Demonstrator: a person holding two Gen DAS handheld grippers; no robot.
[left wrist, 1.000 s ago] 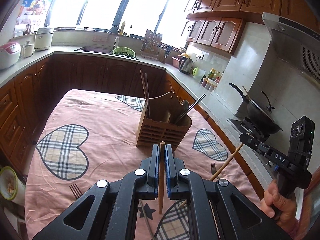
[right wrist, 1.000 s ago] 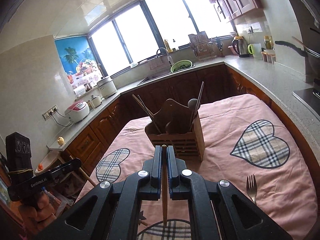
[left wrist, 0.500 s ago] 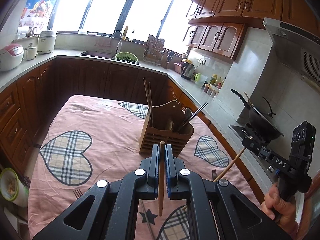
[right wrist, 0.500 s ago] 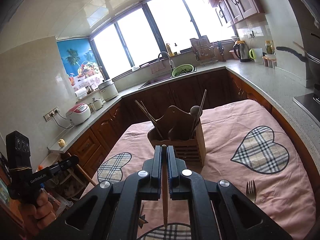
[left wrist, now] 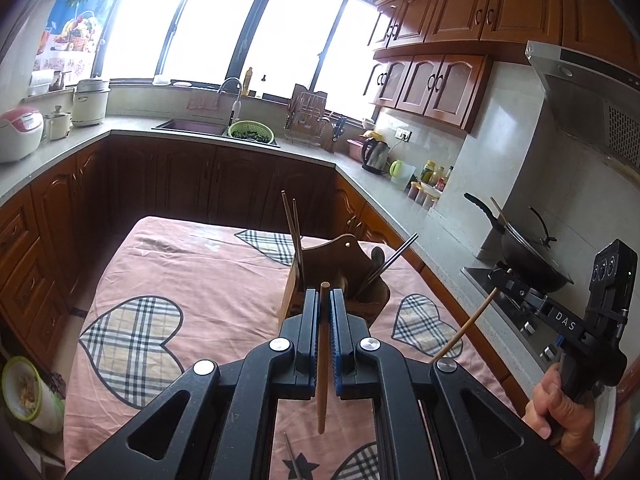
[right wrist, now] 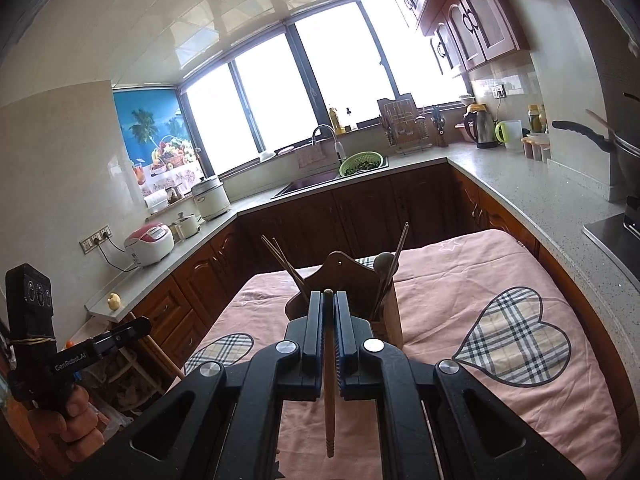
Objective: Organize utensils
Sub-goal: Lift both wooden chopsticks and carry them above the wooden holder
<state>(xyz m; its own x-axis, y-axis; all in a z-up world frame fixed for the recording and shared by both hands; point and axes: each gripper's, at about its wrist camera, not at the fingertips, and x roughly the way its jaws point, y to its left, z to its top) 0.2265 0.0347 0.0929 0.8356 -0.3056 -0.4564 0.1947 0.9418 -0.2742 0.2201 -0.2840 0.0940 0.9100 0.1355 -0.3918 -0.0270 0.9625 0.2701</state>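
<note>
Kitchen table's holder (left wrist: 336, 276) looms nearer; both grippers' fingers (left wrist: 310, 320) still pinch chopsticks (left wrist: 322, 356)

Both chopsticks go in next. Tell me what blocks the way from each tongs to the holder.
Nothing visible does. The left tongs hold a chopstick and the right tongs hold another chopstick, both just short of the holder, which already has utensils in its side slots.

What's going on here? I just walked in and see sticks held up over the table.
A person is sorting utensils with two tools. The left hand-held gripper is shut on a wooden chopstick, and the right hand-held gripper is shut on another chopstick. Both point toward the wooden utensil holder on the pink tablecloth, which already holds chopsticks and a spoon. Neither stick is in it yet.
</note>
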